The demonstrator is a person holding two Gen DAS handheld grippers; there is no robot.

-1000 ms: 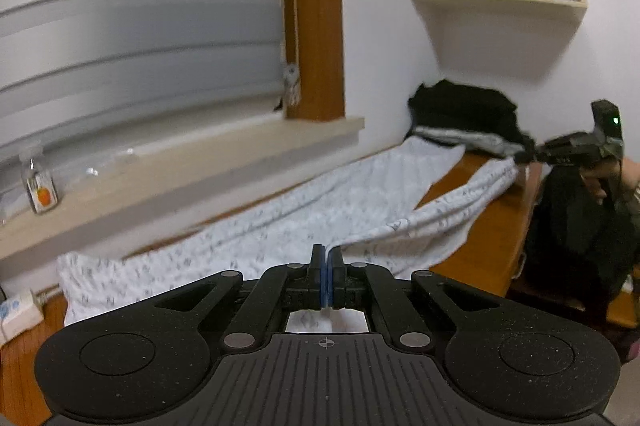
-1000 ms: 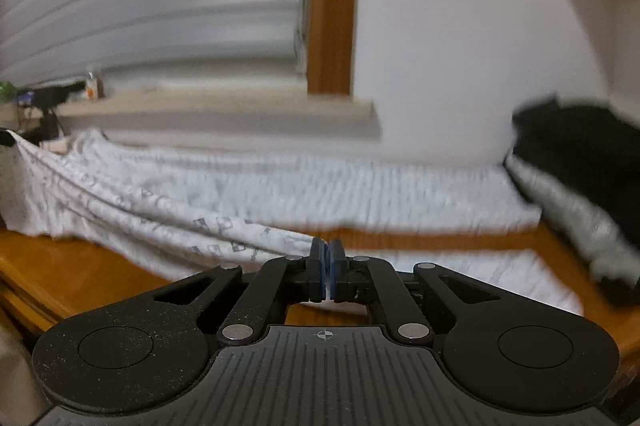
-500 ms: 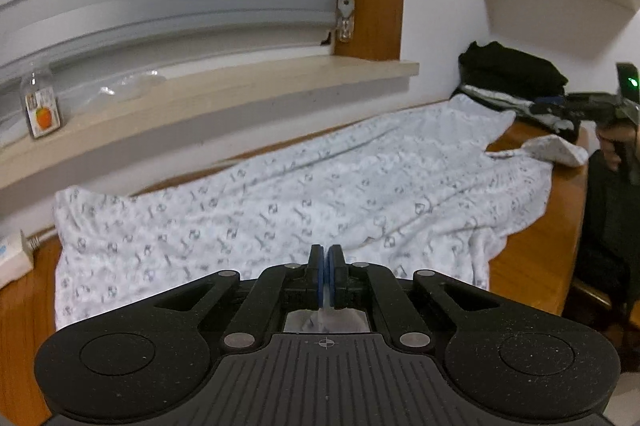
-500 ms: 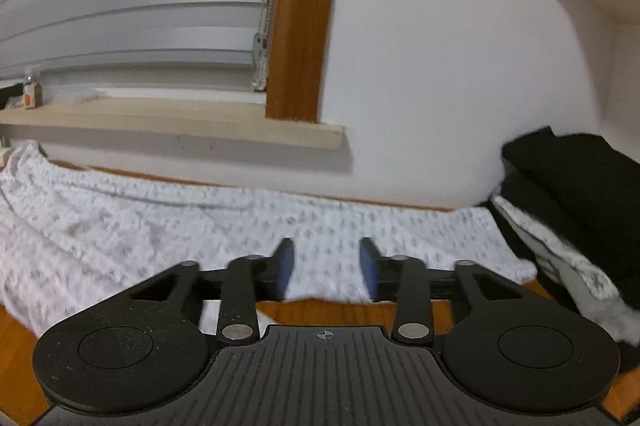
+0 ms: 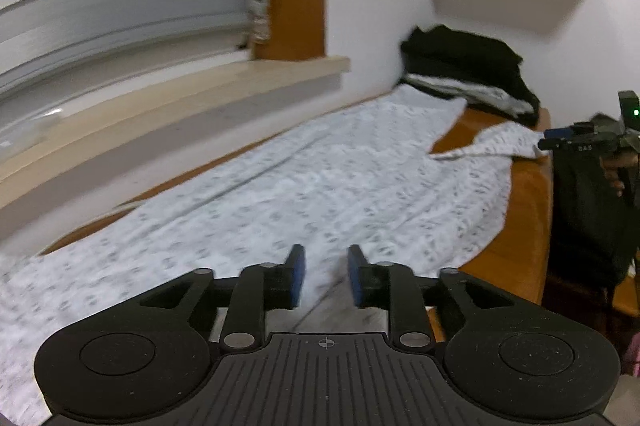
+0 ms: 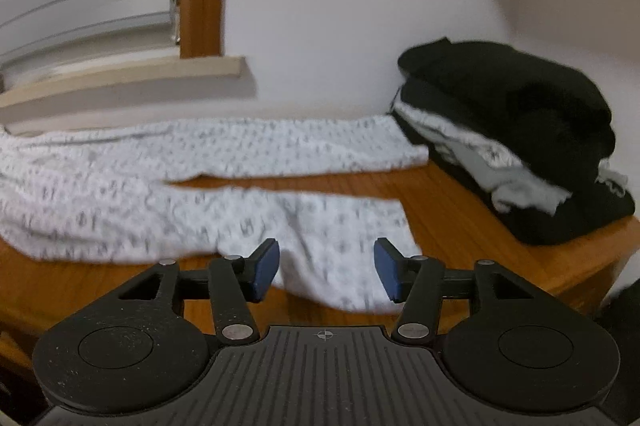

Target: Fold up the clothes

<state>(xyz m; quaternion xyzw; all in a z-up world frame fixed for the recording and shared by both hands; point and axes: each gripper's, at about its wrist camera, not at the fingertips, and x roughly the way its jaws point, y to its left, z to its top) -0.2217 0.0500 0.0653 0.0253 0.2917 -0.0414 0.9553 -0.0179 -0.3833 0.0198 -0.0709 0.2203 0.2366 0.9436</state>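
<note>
White printed trousers (image 5: 320, 185) spread flat on wooden table (image 6: 460, 226), left gripper (image 5: 326, 276) jaws opening above cloth, holding nothing, right gripper (image 6: 326, 268) jaws opening over leg hem, nothing gripped, black folded pile (image 6: 520, 129) beside

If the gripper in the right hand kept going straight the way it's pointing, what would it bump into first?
Probably the white patterned pants: the right gripper, jaws opening, points at the nearer leg's end on the wooden table. Depth is unclear.
</note>
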